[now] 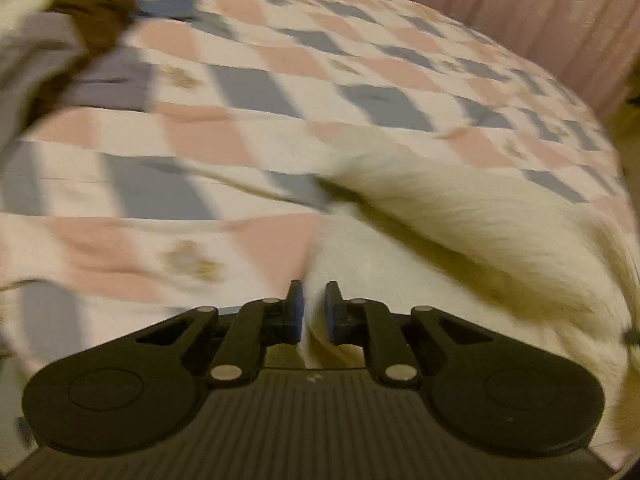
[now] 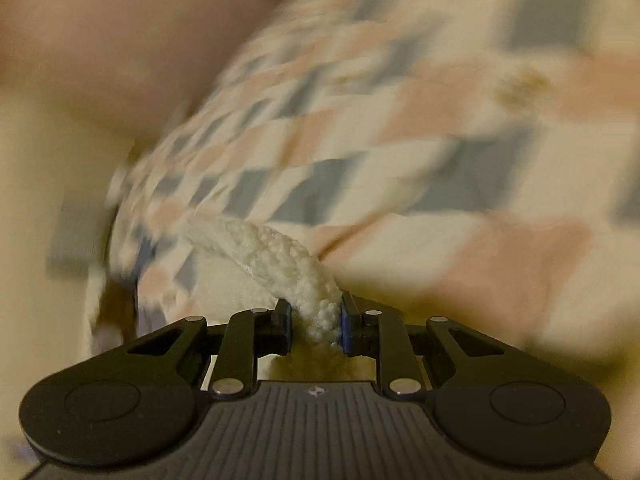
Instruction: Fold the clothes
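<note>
both grippers are pinched on the fluffy cream sweater (image 1: pixel 460 216) over the checkered bedspread (image 1: pixel 248 92), left gripper (image 1: pixel 314 312) on a thin edge, right gripper (image 2: pixel 316 320) on a thick roll, so i'd lift both evenly and keep it taut.

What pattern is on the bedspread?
Pink, blue-grey and white diamond patchwork on the bedspread, clearest in the left wrist view.

Below me spreads a bed (image 1: pixel 360 64) covered in a checked quilt of pink, grey-blue and cream squares. A cream fluffy fleece garment (image 1: pixel 460 216) lies on it near me, and a lilac-and-brown cloth heap (image 1: pixel 80 40) at its far corner.
</note>
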Available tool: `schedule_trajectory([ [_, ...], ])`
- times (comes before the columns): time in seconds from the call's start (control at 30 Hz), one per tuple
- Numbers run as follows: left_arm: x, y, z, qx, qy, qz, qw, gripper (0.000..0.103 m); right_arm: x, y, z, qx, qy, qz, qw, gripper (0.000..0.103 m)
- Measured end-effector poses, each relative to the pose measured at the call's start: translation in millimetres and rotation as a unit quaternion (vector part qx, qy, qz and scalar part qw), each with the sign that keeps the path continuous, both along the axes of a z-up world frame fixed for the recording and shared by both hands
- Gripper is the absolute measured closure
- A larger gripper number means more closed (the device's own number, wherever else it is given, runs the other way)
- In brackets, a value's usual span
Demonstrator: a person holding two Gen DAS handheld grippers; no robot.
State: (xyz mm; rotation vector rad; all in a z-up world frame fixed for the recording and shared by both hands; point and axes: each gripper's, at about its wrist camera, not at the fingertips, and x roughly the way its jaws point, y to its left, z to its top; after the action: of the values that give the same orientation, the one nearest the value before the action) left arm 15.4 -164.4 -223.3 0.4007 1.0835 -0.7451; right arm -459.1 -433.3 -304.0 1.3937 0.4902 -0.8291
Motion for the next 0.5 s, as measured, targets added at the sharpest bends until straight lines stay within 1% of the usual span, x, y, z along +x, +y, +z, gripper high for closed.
schedule_trajectory([
  [0.03, -0.7, 9.0, -11.5, 0.031, -0.001, 0.005, 0.9995, 0.095, -15.5, 2.8, -20.5, 0.034, 0.029, -0.021, 0.999, 0.079],
  [0.07, 0.1, 16.8, -28.0, 0.059, 0.014, 0.013, 0.9981, 0.094, -30.9, 5.5, -41.1, 0.068, 0.059, -0.043, 0.995, 0.074],
  [0.1, 1.3, 24.0, -46.5, 0.085, 0.034, 0.022, 0.9956, 0.093, -42.8, 12.3, -63.1, 0.103, 0.092, -0.061, 0.989, 0.065],
  [0.13, 2.6, 31.2, -64.9, 0.111, 0.053, 0.031, 0.9919, 0.093, -49.6, 22.3, -81.0, 0.126, 0.118, -0.066, 0.983, 0.065],
  [0.17, 3.2, 35.9, -79.6, 0.123, 0.073, 0.038, 0.989, 0.092, -55.3, 32.9, -97.5, 0.145, 0.141, -0.069, 0.977, 0.065],
  [0.23, 3.1, 34.2, -98.5, 0.116, 0.104, 0.039, 0.9871, 0.081, -57.7, 53.8, -113.4, 0.145, 0.15, -0.057, 0.976, 0.058],
  [0.27, 4.2, 31.3, -104.8, 0.103, 0.118, 0.036, 0.9871, 0.065, -58.1, 63.8, -117.9, 0.142, 0.146, -0.055, 0.978, 0.05],
  [0.3, 3.4, 26.9, -108.9, 0.088, 0.124, 0.031, 0.9879, 0.054, -58.9, 71.4, -120.1, 0.138, 0.139, -0.056, 0.979, 0.045],
  [0.33, 0.1, 25.7, -113.3, 0.08, 0.122, 0.023, 0.9891, 0.051, -60.2, 76.4, -121.9, 0.133, 0.135, -0.057, 0.98, 0.043],
  [0.37, -1.2, 21.0, -120.0, 0.079, 0.121, 0.015, 0.9894, 0.048, -61.6, 80.7, -123.8, 0.128, 0.132, -0.059, 0.981, 0.041],
  [0.43, -1.3, 7.3, -135.1, 0.083, 0.122, -0.002, 0.989, 0.047, -66.1, 83.8, -127.2, 0.117, 0.132, -0.057, 0.983, 0.039],
  [0.5, -4.8, -0.7, -148.1, 0.085, 0.13, -0.012, 0.9878, 0.045, -72.0, 85.5, -130.5, 0.111, 0.12, -0.06, 0.985, 0.036],
])
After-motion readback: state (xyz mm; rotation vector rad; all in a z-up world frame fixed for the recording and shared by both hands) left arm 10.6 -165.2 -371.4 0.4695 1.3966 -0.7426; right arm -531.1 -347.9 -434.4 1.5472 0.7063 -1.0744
